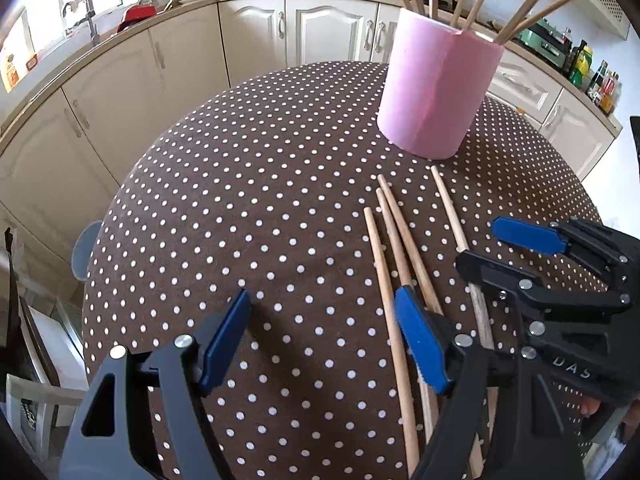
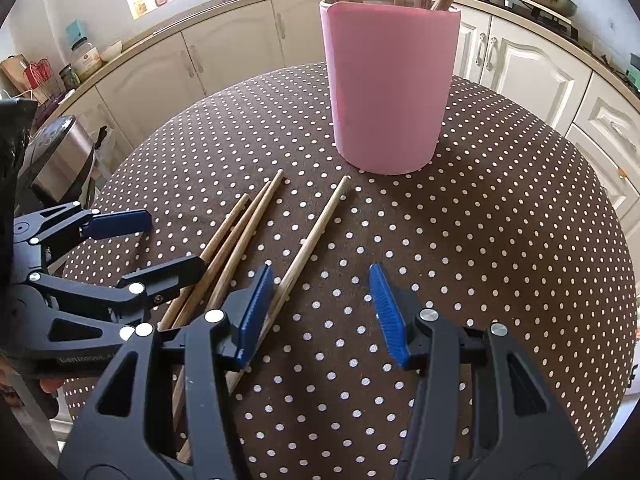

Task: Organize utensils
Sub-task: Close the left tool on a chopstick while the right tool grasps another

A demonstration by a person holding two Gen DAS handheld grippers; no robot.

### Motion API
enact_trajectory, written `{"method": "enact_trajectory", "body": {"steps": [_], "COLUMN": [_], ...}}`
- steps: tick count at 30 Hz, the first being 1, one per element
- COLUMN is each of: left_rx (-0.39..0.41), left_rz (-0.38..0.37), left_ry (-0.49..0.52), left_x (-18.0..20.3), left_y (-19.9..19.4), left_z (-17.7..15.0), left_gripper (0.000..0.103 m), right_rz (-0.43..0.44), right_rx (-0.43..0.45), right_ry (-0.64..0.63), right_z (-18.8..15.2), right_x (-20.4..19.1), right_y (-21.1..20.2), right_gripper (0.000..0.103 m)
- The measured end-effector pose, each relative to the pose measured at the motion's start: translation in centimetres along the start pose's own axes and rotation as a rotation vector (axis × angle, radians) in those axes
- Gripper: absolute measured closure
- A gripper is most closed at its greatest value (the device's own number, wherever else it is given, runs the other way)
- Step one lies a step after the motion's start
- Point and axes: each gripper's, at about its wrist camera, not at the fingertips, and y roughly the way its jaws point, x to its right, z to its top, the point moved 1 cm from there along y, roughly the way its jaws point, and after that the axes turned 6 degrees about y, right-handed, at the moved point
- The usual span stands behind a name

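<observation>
Left gripper [image 1: 322, 340] and right gripper [image 2: 320, 312]: both agape, empty. Four chopsticks [image 2: 236, 236] loose on table [image 2: 500, 240]; pink holder [image 2: 390, 88] at 12 o'clock.

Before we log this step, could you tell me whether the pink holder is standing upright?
Upright: the pink holder stands on its base on the dotted tablecloth, with chopsticks sticking out of its open top.

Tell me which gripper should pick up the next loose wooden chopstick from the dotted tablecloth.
Right, probably. The right gripper is open, and the lone wooden chopstick lies just beside its left finger, pointing at the pink cylindrical holder. The left gripper, also open, sits left of the three bunched chopsticks.
</observation>
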Motion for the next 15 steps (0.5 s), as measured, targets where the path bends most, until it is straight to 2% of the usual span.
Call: {"method": "enact_trajectory", "body": {"steps": [4, 5, 9, 10, 11, 12, 14, 15], "left_rx": [-0.018, -0.018, -0.012, -0.013, -0.013, -0.015, -0.016, -0.015], "left_rz": [0.044, 0.043, 0.038, 0.036, 0.03, 0.024, 0.014, 0.006], "left_ry": [0.037, 0.035, 0.039, 0.045, 0.049, 0.053, 0.056, 0.055], "left_x": [0.5, 0.5, 0.9, 1.1, 1.4, 1.6, 2.0, 2.1], "left_y": [0.6, 0.7, 0.8, 0.8, 0.9, 1.0, 1.2, 1.3], "left_z": [0.7, 1.0, 2.2, 2.5, 2.9, 3.2, 3.7, 4.0], "left_gripper": [0.03, 0.034, 0.06, 0.064, 0.074, 0.079, 0.094, 0.096], "right_rz": [0.021, 0.036, 0.04, 0.027, 0.01, -0.004, -0.013, -0.016], "right_rx": [-0.015, -0.024, -0.061, -0.068, -0.075, -0.08, -0.087, -0.089], "right_ry": [0.032, 0.047, 0.068, 0.058, 0.048, 0.04, 0.034, 0.035], "right_z": [0.8, 1.0, 2.3, 2.5, 2.8, 3.0, 3.4, 3.5], "right_x": [0.5, 0.8, 1.4, 1.2, 1.1, 1.0, 0.8, 0.8], "right_y": [0.1, 0.1, 0.6, 0.8, 0.9, 1.1, 1.4, 1.4], "right_gripper": [0.054, 0.054, 0.056, 0.06, 0.064, 0.072, 0.08, 0.088]}}
